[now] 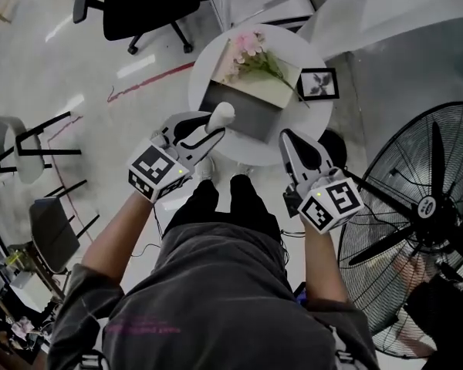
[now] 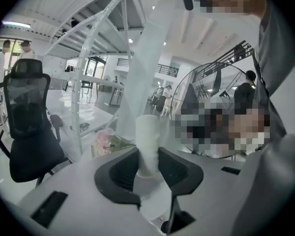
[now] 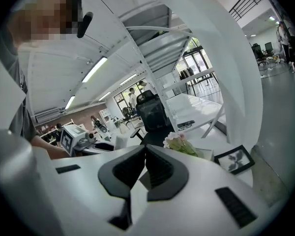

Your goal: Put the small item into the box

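Open-plan office or lab: swivel chair [image 1: 150, 6], white desks [image 3: 191, 107], strip lights [image 3: 93, 69], floor fan [image 1: 428, 206].

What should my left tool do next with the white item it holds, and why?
Probably ease the left tool forward and down over the box: its jaws are clamped on the white cylinder, which seems to hang at the box's near side, not yet inside. The right tool is shut and empty.

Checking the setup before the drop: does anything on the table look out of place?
The pink flowers lie on their side across the box, stems toward the picture frame. Nothing looks spilled or broken.
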`<state>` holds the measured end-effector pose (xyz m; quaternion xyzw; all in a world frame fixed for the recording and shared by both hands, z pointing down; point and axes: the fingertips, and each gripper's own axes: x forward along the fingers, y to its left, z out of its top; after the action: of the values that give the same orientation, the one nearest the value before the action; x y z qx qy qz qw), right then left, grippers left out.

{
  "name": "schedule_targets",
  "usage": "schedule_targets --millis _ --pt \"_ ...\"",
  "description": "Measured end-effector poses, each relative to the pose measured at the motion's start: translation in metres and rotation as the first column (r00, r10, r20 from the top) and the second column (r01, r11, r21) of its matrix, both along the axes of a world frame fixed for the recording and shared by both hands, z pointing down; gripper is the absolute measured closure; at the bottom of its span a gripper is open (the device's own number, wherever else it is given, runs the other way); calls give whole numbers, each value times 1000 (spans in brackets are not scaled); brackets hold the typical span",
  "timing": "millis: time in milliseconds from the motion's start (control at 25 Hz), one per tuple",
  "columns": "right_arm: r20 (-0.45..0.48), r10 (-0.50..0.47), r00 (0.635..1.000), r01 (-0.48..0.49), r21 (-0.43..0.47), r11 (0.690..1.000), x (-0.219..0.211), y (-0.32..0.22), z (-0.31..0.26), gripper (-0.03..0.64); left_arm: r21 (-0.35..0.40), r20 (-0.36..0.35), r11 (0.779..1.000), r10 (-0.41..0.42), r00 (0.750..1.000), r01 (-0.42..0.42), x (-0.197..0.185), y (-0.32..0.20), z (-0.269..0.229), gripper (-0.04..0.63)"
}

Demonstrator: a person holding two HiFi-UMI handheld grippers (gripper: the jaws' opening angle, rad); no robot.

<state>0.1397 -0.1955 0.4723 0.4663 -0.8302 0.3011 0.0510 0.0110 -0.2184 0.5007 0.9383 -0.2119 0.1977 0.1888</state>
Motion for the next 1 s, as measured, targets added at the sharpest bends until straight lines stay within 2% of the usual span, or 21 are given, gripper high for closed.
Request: schedule_targets --millis 280,600,760,1000 --pt "27 10 1000 -9 -40 999 24 -14 29 595 -23 144 993 120 982 -118 31 -9 63 460" --pt "39 26 999 -23 -85 996 42 -23 62 595 -78 279 966 259 925 -247 57 -13 127 460" --pt "40 30 999 -26 -97 995 50 -25 76 595 -106 342 947 321 883 -303 66 -13 155 459" --pt "43 37 998 -32 -118 993 59 -30 92 595 -153 434 911 411 802 -383 78 -11 192 459"
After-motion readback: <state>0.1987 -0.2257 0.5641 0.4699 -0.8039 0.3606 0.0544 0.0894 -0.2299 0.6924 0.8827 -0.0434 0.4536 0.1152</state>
